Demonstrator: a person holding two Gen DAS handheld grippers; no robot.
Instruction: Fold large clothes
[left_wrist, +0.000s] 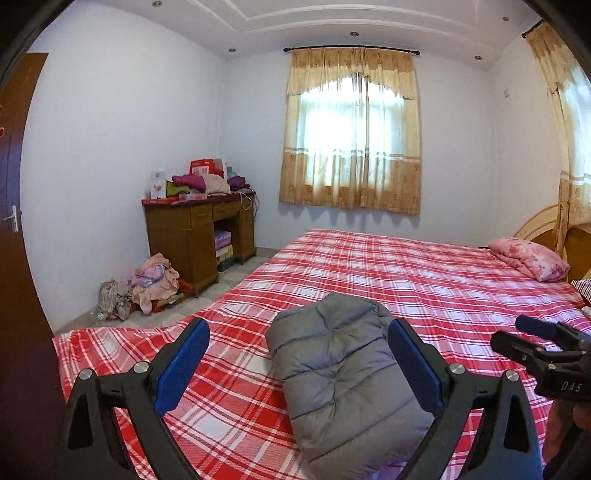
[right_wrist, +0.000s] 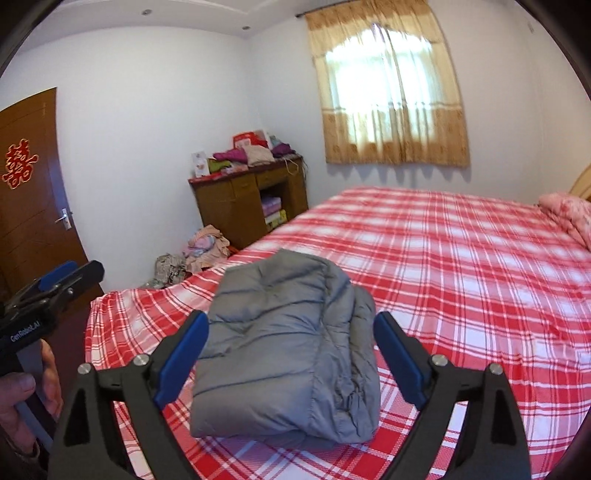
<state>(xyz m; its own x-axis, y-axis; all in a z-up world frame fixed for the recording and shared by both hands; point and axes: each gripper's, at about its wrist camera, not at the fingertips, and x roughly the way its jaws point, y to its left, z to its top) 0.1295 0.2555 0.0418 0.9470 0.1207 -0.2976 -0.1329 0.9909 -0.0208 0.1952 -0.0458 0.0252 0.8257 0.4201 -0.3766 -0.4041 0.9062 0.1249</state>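
Note:
A grey quilted jacket (left_wrist: 341, 376) lies folded into a compact bundle on the red plaid bed (left_wrist: 424, 273). My left gripper (left_wrist: 299, 365) is open and held above the bundle, touching nothing. In the right wrist view the same folded jacket (right_wrist: 284, 354) lies between the blue pads of my right gripper (right_wrist: 291, 356), which is open and empty above it. The right gripper also shows at the right edge of the left wrist view (left_wrist: 539, 343), and the left gripper at the left edge of the right wrist view (right_wrist: 55, 284).
A pink pillow (left_wrist: 528, 258) lies at the head of the bed. A wooden desk (left_wrist: 199, 229) piled with clothes stands by the far wall, with a heap of clothes (left_wrist: 144, 284) on the floor beside it. A brown door (right_wrist: 33, 206) is at the left.

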